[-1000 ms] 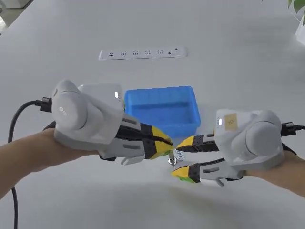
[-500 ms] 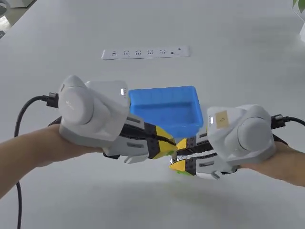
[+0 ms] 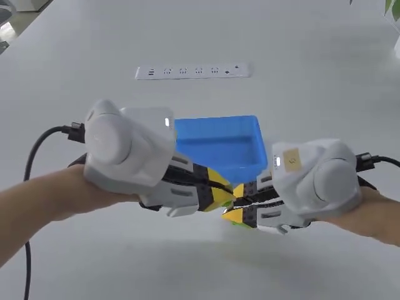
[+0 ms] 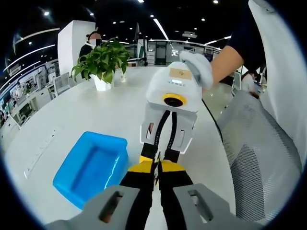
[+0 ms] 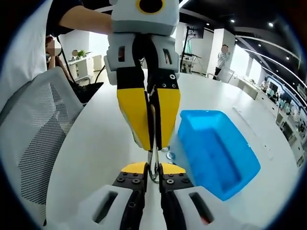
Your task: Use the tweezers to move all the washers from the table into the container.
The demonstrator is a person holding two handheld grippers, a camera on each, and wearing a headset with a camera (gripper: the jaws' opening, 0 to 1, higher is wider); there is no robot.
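Setting: large open-plan hall with strip lighting overhead. A potted plant (image 4: 100, 62) stands on the far end of the tabletop (image 3: 294, 44) and a mesh chair (image 5: 38, 124) is drawn up at its edge.

Surface: white, smooth, matt, wide and level. A power strip (image 3: 192, 71) lies well beyond the work.

Item 1, container (image 3: 219, 140): shallow blue rectangular tray, open-topped, sitting flat. Its interior looks bare.

Item 2, washers (image 5: 170, 155): two small metal rings can be made out, lying flat on the tabletop just beside the near corner of the container, under the tips of the tools. Judged light, rigid, thin and slippery, and likely to skate on this smooth surface if nudged. Best taken across the rim, one tip through the bore and one outside.

Item 3, tweezers (image 5: 153, 157): slim bright metal, held upright-ish between the two tools. Judged springy, so the squeeze wants to be gentle and mid-shank or the tips may cross.

Item 4, left tongs (image 4: 157, 166): pressed together, pinching the upper part of the tweezers.

Item 5, right tongs (image 5: 153, 168): drawn close about the lower part of the tweezers and appearing to pinch them, nose to nose with the left tongs.
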